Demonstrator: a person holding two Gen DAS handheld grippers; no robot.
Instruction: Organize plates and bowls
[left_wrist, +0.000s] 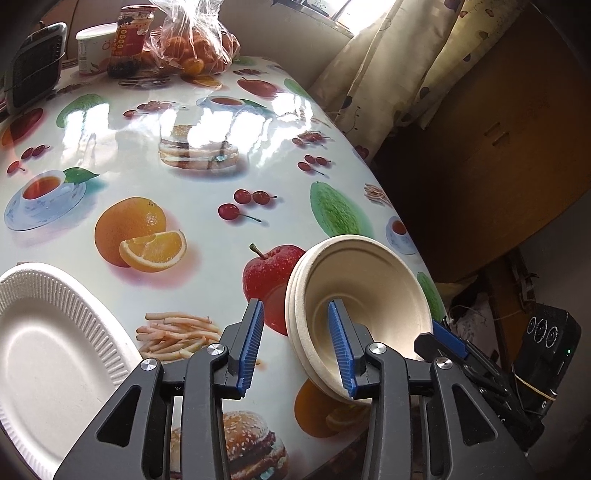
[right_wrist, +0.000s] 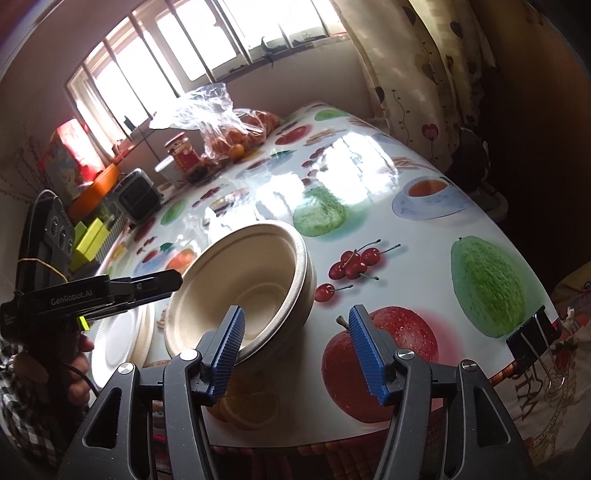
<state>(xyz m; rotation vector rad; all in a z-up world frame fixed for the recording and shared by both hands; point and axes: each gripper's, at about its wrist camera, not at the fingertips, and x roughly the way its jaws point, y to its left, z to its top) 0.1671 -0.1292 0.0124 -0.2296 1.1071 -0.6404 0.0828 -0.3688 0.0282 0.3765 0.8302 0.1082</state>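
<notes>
Left wrist view looks down a glossy fruit-printed surface (left_wrist: 155, 155) toward a bag of oranges (left_wrist: 195, 48), a red-labelled jar (left_wrist: 129, 37) and a white tub (left_wrist: 92, 48) at the far end. The stack of beige bowls (left_wrist: 362, 306) sits tilted near the surface's right edge. The left claw (left_wrist: 297, 347) stands partly open: its right finger reaches inside the top bowl, its left finger stays outside the rims, and neither pad presses the bowl wall. A white ribbed plate (left_wrist: 48, 354) lies at the lower left, apart from the bowls.

From the right wrist camera, the same bowls (right_wrist: 243, 288) lean on the surface (right_wrist: 424, 236), with the white plates (right_wrist: 122, 343) just beside them to the left. The right claw (right_wrist: 295, 354) is open wide; its left finger touches or nearly touches the near rim, its right finger hangs over a printed apple, clear of everything. A black binder clip (right_wrist: 532, 332) grips the cloth's edge at right.
</notes>
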